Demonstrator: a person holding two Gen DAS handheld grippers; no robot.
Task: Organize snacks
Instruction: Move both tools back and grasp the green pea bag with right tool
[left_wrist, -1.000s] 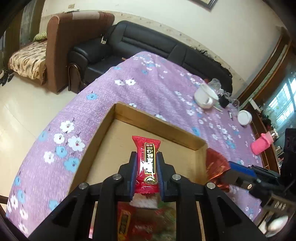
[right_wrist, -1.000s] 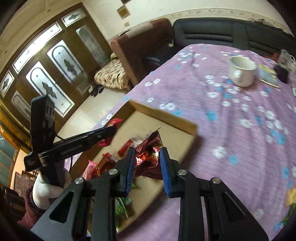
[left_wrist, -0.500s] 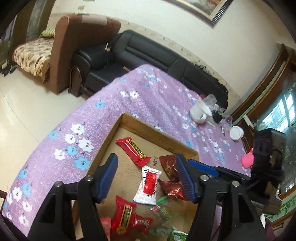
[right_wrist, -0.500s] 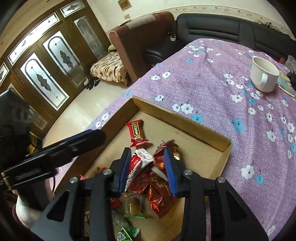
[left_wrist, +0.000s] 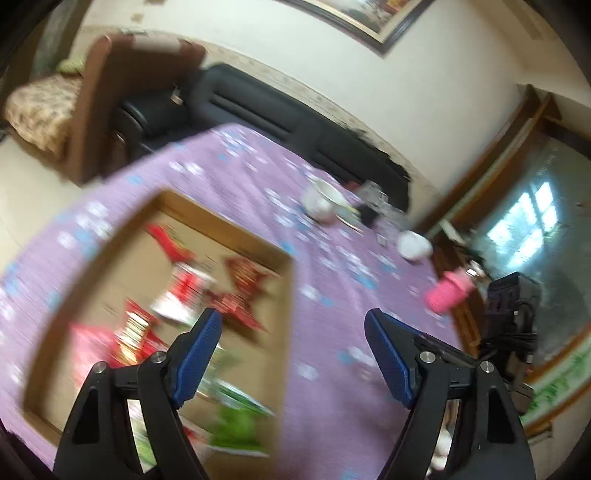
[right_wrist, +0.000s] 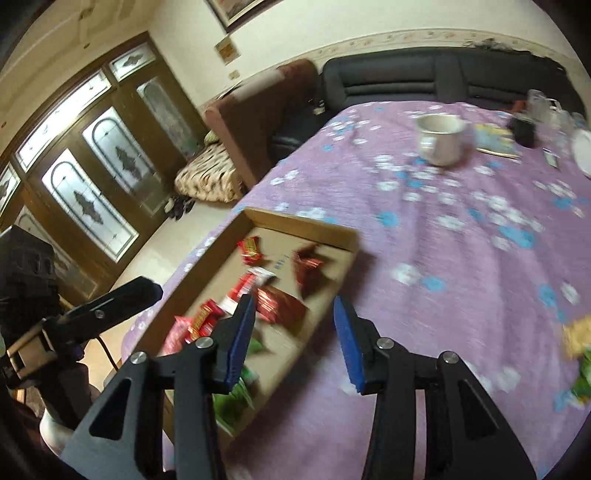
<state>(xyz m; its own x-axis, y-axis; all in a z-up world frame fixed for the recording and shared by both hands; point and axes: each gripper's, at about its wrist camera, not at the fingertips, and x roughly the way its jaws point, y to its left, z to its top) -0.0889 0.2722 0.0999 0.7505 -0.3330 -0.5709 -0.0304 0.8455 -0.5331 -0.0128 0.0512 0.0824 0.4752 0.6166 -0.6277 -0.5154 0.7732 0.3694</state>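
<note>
A shallow cardboard box (left_wrist: 221, 221) lies on the purple flowered tablecloth, blurred in the left wrist view. Several red snack packets (left_wrist: 184, 280) and green ones (left_wrist: 236, 421) lie inside it. My left gripper (left_wrist: 291, 325) hangs over the box's right rim, jaws opening wide with nothing between them. In the right wrist view the box (right_wrist: 303, 221) holds a red bar (right_wrist: 251, 251) and a dark red foil packet (right_wrist: 306, 266). My right gripper (right_wrist: 295, 304) hovers above the box's near right wall, jaws opening and empty. The left gripper (right_wrist: 122, 299) shows at the left edge.
A white mug (right_wrist: 439, 136), a book (right_wrist: 495, 142) and glassware stand at the table's far side. A pink bottle (left_wrist: 447, 291) and a white lid (left_wrist: 413, 245) sit to the right. Loose yellow and green snacks (right_wrist: 576, 332) lie on the cloth. A black sofa (right_wrist: 406, 77) is behind.
The left gripper let go of the red bar and the right let go of the dark red foil packet; both now lie in the box. Both jaws widened and both hands swung right.
</note>
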